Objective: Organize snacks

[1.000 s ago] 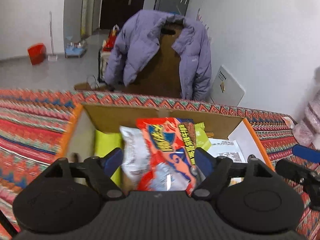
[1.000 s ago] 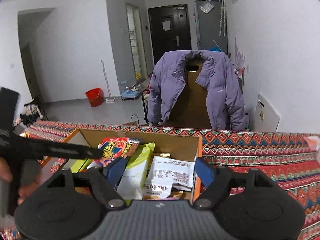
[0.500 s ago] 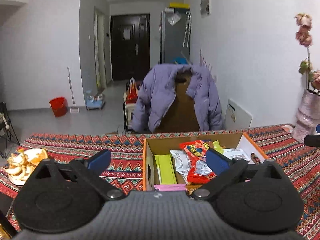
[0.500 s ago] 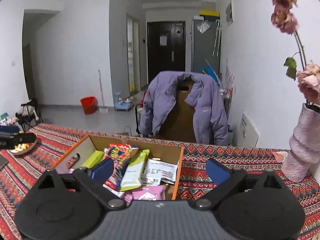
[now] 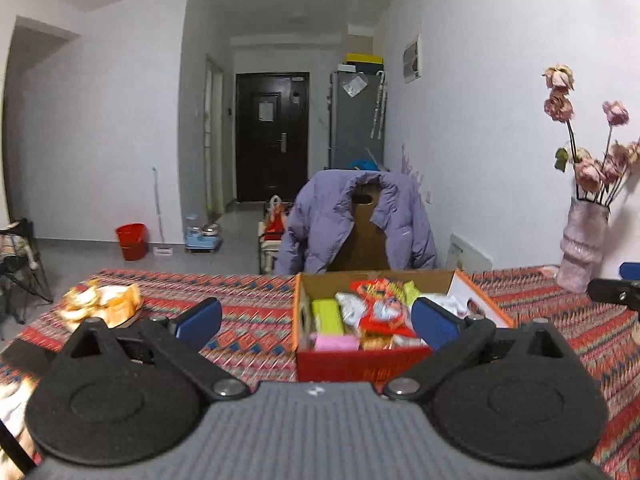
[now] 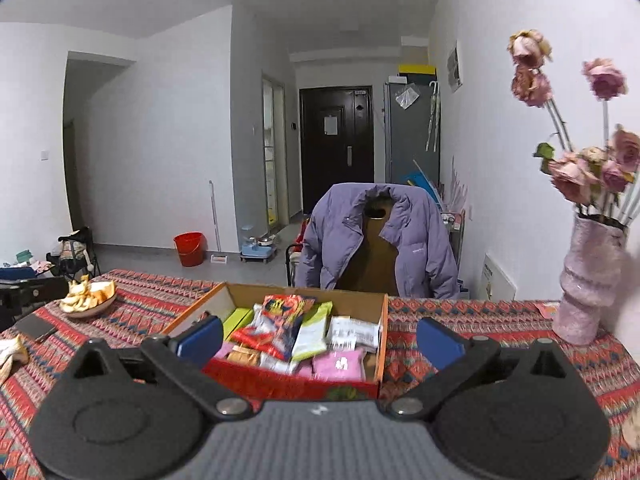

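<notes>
Moved: both grippers pulled back from box, red packet released inside.
Left gripper (image 5: 316, 318): jaws wide, holding nothing.
Right gripper (image 6: 320, 338): jaws wide, holding nothing.
Box (image 6: 382, 344): one, mid-table, near edge.
Snacks: red packet (image 6: 280, 320) one, green packet (image 6: 314, 330) one, pink packs (image 6: 338, 364) two or more.
Vase (image 6: 588, 280): one, far right.

Box (image 6: 382, 336) on table (image 6: 500, 324), mid-table. Snack packets (image 6: 280, 324) inside box. Plate of peels (image 6: 86, 300) on table, well left of box. Vase (image 6: 588, 280) on table, right of box, by wall. Chair with jacket (image 6: 376, 236) behind table. Bucket (image 6: 189, 248) on floor, far left behind.
</notes>
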Motion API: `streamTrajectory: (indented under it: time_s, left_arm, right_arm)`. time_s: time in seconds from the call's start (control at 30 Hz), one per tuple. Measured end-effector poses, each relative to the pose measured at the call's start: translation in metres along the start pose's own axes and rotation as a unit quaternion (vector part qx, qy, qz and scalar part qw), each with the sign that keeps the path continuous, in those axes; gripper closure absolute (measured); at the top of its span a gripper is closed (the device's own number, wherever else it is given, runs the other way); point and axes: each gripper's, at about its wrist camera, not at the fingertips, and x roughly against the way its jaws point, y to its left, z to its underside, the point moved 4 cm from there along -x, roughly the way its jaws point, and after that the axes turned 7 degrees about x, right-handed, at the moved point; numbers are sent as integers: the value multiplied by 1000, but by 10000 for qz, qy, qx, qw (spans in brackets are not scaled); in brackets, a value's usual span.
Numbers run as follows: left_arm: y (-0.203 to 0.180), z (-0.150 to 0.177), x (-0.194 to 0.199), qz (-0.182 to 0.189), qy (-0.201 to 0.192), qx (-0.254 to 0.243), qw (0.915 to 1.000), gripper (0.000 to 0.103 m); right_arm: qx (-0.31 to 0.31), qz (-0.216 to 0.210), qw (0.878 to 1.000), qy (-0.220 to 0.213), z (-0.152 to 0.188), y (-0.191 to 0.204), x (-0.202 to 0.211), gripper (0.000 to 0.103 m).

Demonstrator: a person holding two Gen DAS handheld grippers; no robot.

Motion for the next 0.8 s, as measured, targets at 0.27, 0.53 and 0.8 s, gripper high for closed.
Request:
streamTrajectory:
  time_s: [0.27,0.53,0.8]
  left_arm:
    - [11,65,115,81,-413,-4,9991,0]
    - [23,151,221,-73,-551,92,9984,0]
    - [15,199,269,-102,-657,-481,9966,0]
  right_arm:
    - [144,-16,9994,-312,63,48,110,0]
    - [208,130,9988,-427,145,106,205,0]
    - [121,-62,9986,-520,200,148,261,0]
